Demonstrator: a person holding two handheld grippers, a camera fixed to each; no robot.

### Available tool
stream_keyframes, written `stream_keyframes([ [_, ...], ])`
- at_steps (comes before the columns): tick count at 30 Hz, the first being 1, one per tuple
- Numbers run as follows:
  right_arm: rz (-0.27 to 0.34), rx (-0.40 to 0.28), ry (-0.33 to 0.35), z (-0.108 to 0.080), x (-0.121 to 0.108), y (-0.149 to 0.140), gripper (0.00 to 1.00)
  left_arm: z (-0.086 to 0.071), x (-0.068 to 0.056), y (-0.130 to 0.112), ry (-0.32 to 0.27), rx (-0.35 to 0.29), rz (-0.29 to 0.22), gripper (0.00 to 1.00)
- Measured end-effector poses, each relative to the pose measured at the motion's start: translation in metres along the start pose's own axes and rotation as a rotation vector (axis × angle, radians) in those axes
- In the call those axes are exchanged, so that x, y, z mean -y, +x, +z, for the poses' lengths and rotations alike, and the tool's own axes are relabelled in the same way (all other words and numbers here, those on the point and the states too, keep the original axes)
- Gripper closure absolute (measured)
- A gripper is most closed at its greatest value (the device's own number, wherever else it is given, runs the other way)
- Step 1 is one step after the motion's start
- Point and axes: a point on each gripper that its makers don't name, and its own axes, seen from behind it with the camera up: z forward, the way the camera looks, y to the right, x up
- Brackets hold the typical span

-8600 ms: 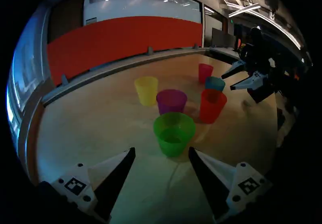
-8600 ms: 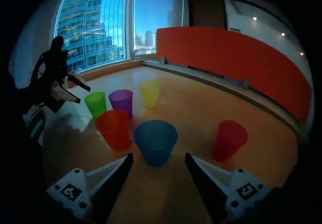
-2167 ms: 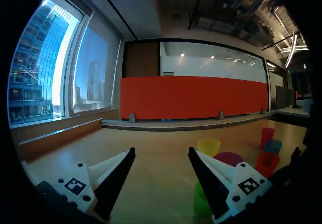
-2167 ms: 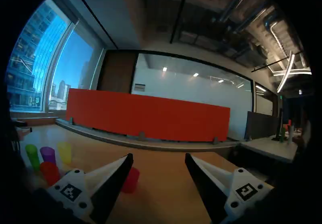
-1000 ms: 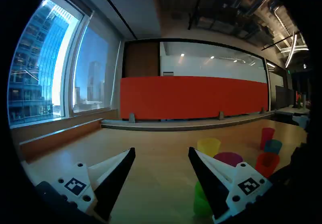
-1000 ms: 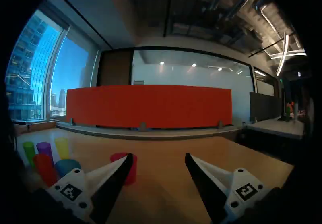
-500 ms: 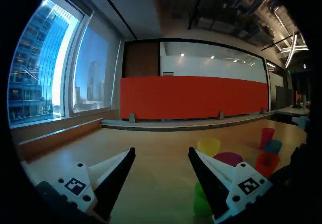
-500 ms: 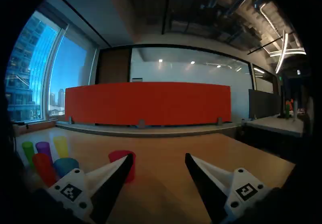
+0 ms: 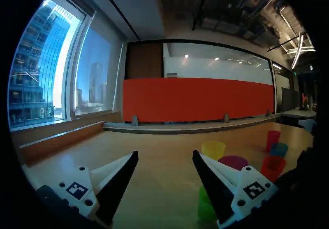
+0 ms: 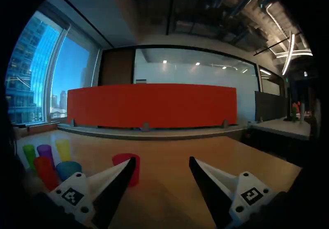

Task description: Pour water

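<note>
Spanning the left side of the left gripper view, a tall window (image 9: 41, 85) shows city towers. An orange wall panel (image 9: 197, 99) runs along the far edge of the wooden table (image 9: 156, 146).

The left gripper (image 9: 164, 152) sits low over the table with its jaws spread wide and nothing between them. The right gripper (image 10: 161, 159) is also low and level, jaws parted and holding nothing.

Six plastic cups stand upright on the table in a loose cluster. In the left gripper view they are at lower right:
- The green cup (image 9: 202, 202) is nearest and partly hidden behind the right finger.
- The purple cup (image 9: 233, 162) is just behind it.
- The yellow cup (image 9: 213, 150) is a bit farther back.
- The orange cup (image 9: 272, 167), blue cup (image 9: 279, 149) and red cup (image 9: 272, 138) sit toward the right edge.

In the right gripper view the cluster is at lower left. The green cup (image 10: 28, 154), purple cup (image 10: 44, 151) and yellow cup (image 10: 63, 148) line up at the back. The orange cup (image 10: 44, 171) and blue cup (image 10: 68, 169) stand in front of them. The red cup (image 10: 124, 161) stands apart, just behind the left fingertip.

Cannot tell whether any cup holds water.
</note>
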Motion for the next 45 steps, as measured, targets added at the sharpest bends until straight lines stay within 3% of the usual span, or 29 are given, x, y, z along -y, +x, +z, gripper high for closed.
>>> stream_keyframes([
  [45, 0.001, 0.001, 0.000, -0.0014, -0.0011, -0.0011, 0.00, 0.0004, 0.0003, 0.0001, 0.000, 0.000, 0.000, 0.02],
])
